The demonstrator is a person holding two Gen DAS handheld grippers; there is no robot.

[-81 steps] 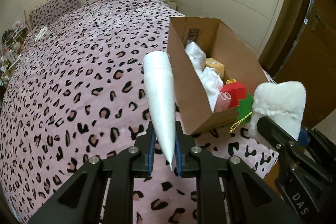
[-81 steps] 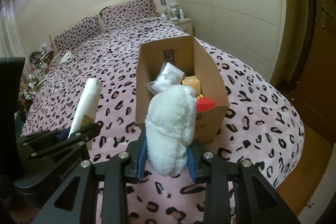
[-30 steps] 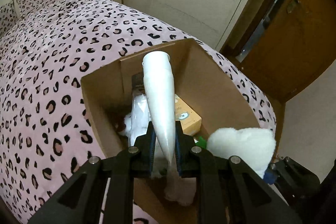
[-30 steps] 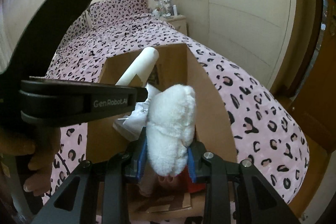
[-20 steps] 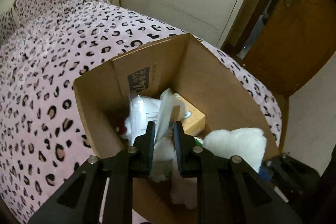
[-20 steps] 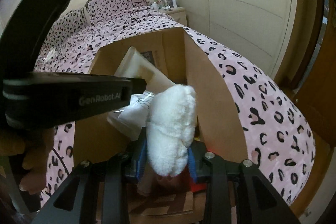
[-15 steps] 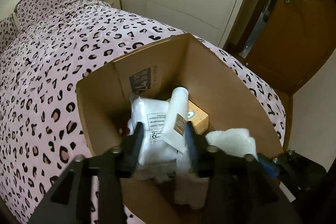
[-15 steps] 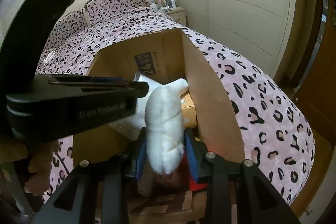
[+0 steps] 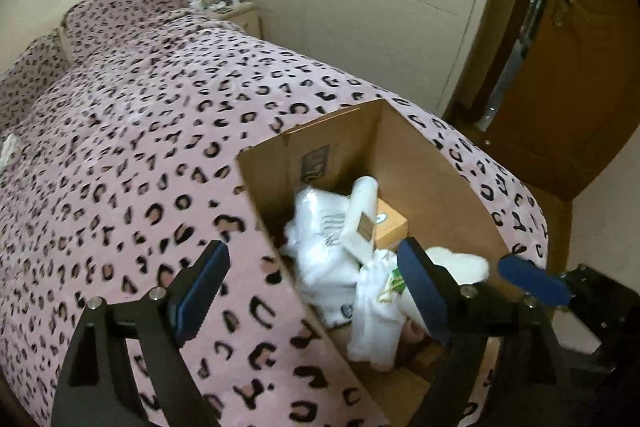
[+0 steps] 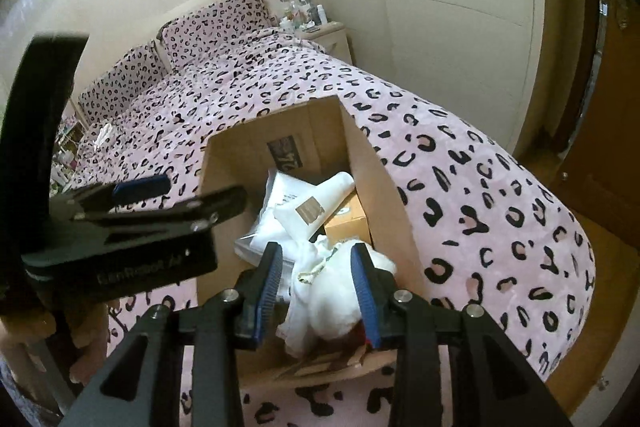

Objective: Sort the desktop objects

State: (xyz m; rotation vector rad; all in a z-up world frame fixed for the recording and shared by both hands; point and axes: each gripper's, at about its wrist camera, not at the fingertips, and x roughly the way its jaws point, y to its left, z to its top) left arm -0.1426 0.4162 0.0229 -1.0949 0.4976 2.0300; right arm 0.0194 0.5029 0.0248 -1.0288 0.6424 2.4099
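Now both tools, left and right, gape wide and empty over the box; withdrawing carelessly could snag the plush or tube back out.

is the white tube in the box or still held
In the box. The white tube lies tilted on the bags inside the cardboard box, and the left tool is open, holding nothing.

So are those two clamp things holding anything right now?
No. The left gripper and right gripper are both open; the white tube and fluffy toy lie loose in the cardboard box.
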